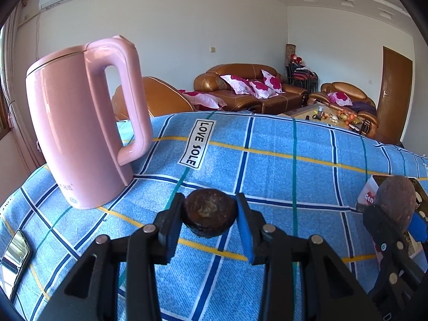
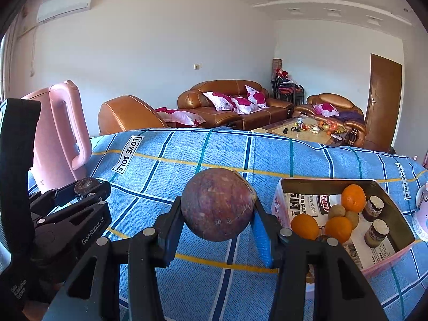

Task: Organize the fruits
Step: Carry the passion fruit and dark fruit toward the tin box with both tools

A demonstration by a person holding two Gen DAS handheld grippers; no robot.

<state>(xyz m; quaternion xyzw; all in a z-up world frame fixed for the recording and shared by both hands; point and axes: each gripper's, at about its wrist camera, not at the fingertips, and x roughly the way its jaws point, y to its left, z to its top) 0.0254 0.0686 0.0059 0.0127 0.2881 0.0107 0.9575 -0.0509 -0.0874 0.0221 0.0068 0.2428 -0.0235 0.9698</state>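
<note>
Blue plaid woven cloth covering table; glossy pink plastic kettle standing beyond left fingers. Left gripper pinching small dark wrinkled round fruit between pads. Right gripper clamping larger purple-brown smooth round fruit; paper-lined box sitting just right of its fingers, holding oranges

Phone at left edge of left wrist view was cut off, only part of the screen showing. Box at right edge mostly hidden behind the right gripper's fruit; label unreadable. In right wrist view, kettle partly covered by the left gripper's body, and a white-pink item was cropped at right edge, can't ID. Stuff on far coffee table too small to tell. Jar labels illegible.
</note>
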